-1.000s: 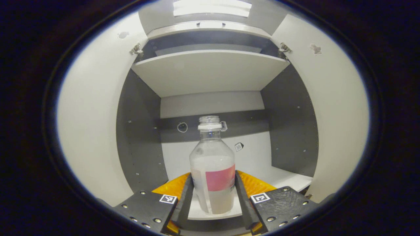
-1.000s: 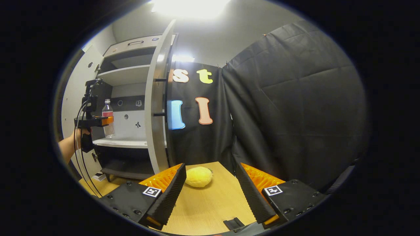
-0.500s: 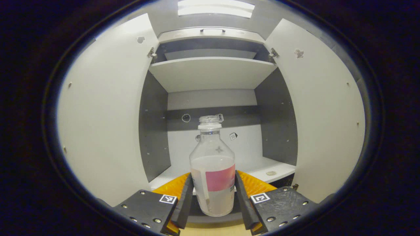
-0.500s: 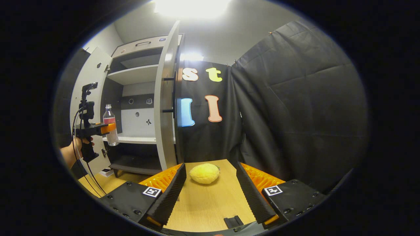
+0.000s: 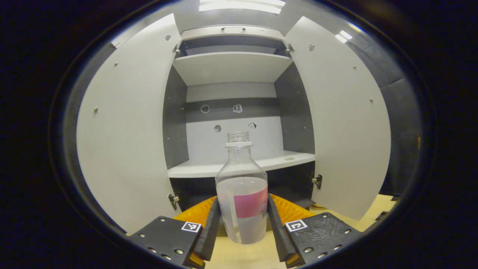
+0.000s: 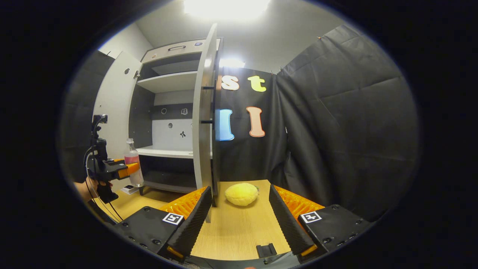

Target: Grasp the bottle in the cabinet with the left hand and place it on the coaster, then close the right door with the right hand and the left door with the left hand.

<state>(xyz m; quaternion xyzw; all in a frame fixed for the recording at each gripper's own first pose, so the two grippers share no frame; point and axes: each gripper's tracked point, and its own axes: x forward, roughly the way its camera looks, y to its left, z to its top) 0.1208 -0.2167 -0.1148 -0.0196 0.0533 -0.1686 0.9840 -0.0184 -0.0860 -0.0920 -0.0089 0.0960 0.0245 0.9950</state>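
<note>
In the left gripper view, the left tool (image 5: 242,224) grips the bottle (image 5: 242,194), one finger pressed against each side of its lower body at the pink label; the bottle stands upright, its long axis vertical, its uncapped neck pointing up and its base hanging just above the wooden surface (image 5: 246,256), out in front of the cabinet (image 5: 231,67); clear liquid fills roughly its lower half; behind it both cabinet doors stand wide, the left door (image 5: 123,123) and the right door (image 5: 336,119) flanking the pale middle shelf (image 5: 239,166). In the right gripper view, the right tool (image 6: 239,224) hovers low over the surface with its fingers spread wide and nothing between them; a yellow plush lump (image 6: 242,194) lies on the surface just beyond its fingertips; the right door is seen edge-on near the middle; far to the left, a hand (image 6: 87,186) holds the left tool with the bottle upright in front of the cabinet's lower part.
</note>
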